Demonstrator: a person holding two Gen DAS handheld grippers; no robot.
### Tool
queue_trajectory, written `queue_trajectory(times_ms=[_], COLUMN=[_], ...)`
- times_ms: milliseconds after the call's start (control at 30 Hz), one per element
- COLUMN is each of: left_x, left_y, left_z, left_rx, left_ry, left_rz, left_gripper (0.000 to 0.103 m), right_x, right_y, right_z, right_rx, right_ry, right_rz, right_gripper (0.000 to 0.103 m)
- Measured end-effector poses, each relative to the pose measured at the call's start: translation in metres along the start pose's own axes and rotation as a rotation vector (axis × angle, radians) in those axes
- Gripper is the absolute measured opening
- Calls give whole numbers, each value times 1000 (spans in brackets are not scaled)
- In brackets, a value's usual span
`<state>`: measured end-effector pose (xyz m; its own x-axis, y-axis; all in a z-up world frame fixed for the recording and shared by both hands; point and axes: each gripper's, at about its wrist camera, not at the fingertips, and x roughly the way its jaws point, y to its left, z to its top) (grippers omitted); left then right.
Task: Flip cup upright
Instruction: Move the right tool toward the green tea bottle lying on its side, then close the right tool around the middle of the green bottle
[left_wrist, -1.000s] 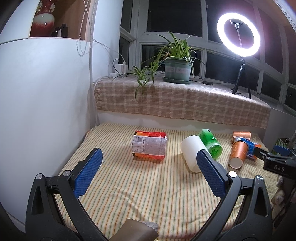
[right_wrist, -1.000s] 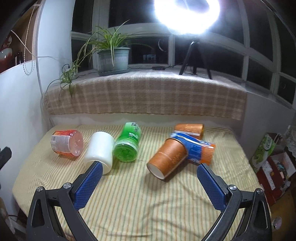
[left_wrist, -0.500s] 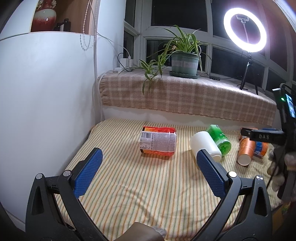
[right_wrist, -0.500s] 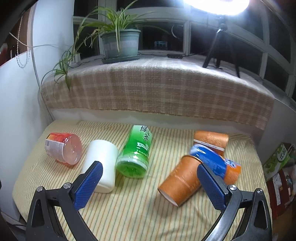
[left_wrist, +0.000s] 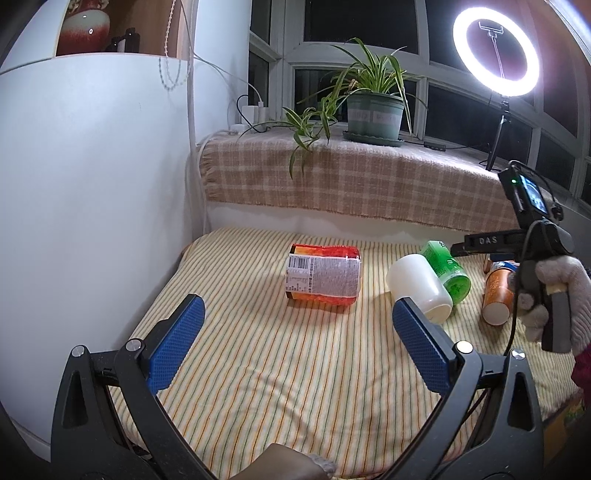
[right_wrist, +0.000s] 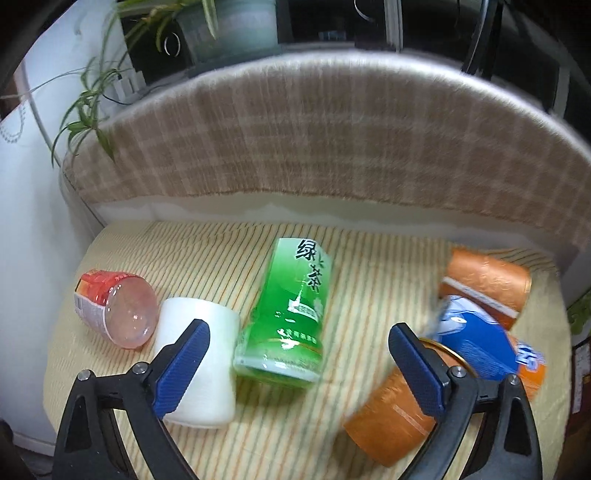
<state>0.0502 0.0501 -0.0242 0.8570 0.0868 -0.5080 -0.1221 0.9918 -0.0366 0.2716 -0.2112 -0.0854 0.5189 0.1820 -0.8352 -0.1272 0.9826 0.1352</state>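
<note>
Several cups lie on their sides on the striped cloth (left_wrist: 277, 369). A red cup (left_wrist: 323, 275) (right_wrist: 114, 312) lies at the left, then a white cup (left_wrist: 421, 286) (right_wrist: 197, 365), a green cup (left_wrist: 447, 267) (right_wrist: 291, 314), and orange cups (right_wrist: 391, 428) (right_wrist: 487, 286) with a blue and orange cup (right_wrist: 484, 349) at the right. My left gripper (left_wrist: 295, 343) is open and empty, short of the red cup. My right gripper (right_wrist: 295, 365) is open, low over the green cup, which lies between its fingers. Its body (left_wrist: 532, 236) shows in the left wrist view.
A white cabinet wall (left_wrist: 92, 221) bounds the left side. A ledge with a checked cloth (left_wrist: 351, 184) runs along the back, holding a potted plant (left_wrist: 373, 107) and a ring light (left_wrist: 495, 55). The table drops off at the right, by boxes (right_wrist: 581, 314).
My right gripper has moved forward and down toward the green cup, which now fills the gap between its fingers. My left gripper has drawn back and turned slightly left.
</note>
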Motion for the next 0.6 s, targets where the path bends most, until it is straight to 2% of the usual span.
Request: queue_trajectory(times_ms=[333,600], left_x=[6,8], left_y=[7,10], left_z=[-1,-3], left_rx=[-13,-15], left_ry=[24,32], left_rz=[1,5], left_gripper=[103,103], right_x=[34,58], right_y=[-7,-15], right_z=[20,23], right_rx=[75,125], right_ry=[115,178], right_rz=[40,66], right_gripper=[89,85])
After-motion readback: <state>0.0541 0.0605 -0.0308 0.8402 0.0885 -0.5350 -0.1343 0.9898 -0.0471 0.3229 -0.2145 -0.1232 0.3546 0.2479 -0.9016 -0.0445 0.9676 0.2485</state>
